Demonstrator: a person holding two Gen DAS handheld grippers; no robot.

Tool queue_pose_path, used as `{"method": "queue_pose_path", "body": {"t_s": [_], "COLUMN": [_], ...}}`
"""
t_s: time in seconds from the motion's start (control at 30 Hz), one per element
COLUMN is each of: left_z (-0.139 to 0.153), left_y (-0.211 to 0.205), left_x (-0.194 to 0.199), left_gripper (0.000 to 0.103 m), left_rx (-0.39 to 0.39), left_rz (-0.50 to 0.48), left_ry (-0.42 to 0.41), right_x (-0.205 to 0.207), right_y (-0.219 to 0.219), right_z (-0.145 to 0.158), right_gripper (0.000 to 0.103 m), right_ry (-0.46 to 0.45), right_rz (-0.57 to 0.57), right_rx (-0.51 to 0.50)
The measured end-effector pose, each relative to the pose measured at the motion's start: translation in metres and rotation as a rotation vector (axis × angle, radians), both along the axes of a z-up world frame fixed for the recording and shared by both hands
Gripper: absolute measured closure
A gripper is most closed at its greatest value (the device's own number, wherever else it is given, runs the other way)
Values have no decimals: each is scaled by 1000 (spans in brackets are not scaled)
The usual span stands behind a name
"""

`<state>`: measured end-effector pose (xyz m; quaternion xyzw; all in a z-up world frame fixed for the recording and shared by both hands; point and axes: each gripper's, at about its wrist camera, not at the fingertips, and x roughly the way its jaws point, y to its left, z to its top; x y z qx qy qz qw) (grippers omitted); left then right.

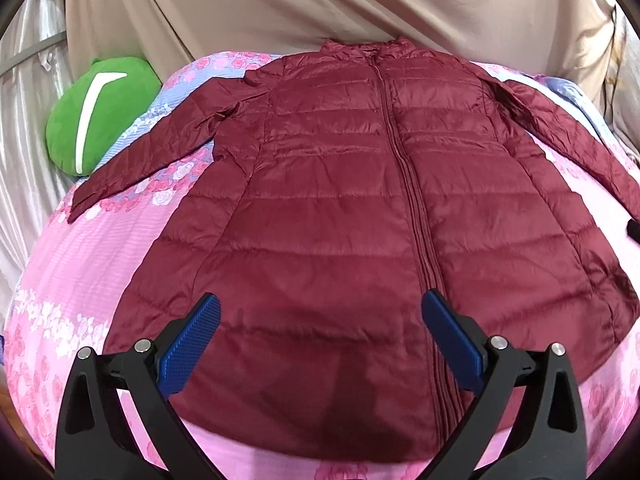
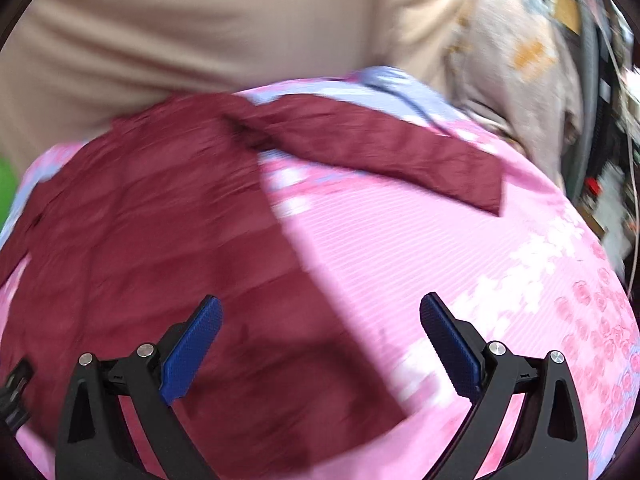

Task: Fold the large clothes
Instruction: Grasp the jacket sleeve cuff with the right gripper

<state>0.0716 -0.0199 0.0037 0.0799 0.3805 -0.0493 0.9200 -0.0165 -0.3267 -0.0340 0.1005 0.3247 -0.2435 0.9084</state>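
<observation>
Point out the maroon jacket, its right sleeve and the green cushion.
maroon jacket (image 1: pixel 332 216), left wrist view, on the quilted front panel.
right sleeve (image 2: pixel 384 148), right wrist view, mid-sleeve.
green cushion (image 1: pixel 108 116), left wrist view, on its green face.

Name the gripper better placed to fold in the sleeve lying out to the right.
Right. The right gripper is open, with that sleeve ahead; the left gripper hovers open over the jacket's hem.

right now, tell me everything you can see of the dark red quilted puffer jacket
The dark red quilted puffer jacket lies flat, front up, on the pink floral bedsheet. Its shiny, crinkly fabric has horizontal stitch lines. It is zipped to a short collar, hem nearest the cameras, both sleeves spread outward. Neither gripper touches it; both hover open.
</observation>
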Motion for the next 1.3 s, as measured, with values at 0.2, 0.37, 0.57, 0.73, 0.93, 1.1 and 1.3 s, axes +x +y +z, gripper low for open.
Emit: {"method": "queue_pose_path", "body": {"t_s": [0.2, 0.37, 0.57, 0.73, 0.93, 1.1, 1.3], "left_z": [-6, -13, -18, -20, -20, -8, 9], "left_y": [-4, -12, -23, -31, -36, -35, -28], "left_x": [20, 31, 38, 44, 53, 59, 78], "left_gripper": [5, 5, 5, 5, 5, 5, 5], "left_rx": [29, 56, 74, 55, 50, 61, 55], "left_rz": [-8, -6, -15, -46, -81, -95, -83], "left_ry": [17, 17, -18, 15, 52, -12, -60], "right_x": [16, 25, 42, 57, 77, 104, 159], "right_y": [-122, -186, -220, -239, -266, -260, -198], "right_z": [-17, -25, -32, -34, -40, -13, 79], "right_gripper": [5, 5, 5, 5, 41, 98, 100], "right_ry": [9, 14, 22, 11, -2, -50, -208], "right_rz": [-189, -291, -304, -281, -262, -201, -44], "right_rx": [159, 168, 152, 153, 263, 266, 132]}}
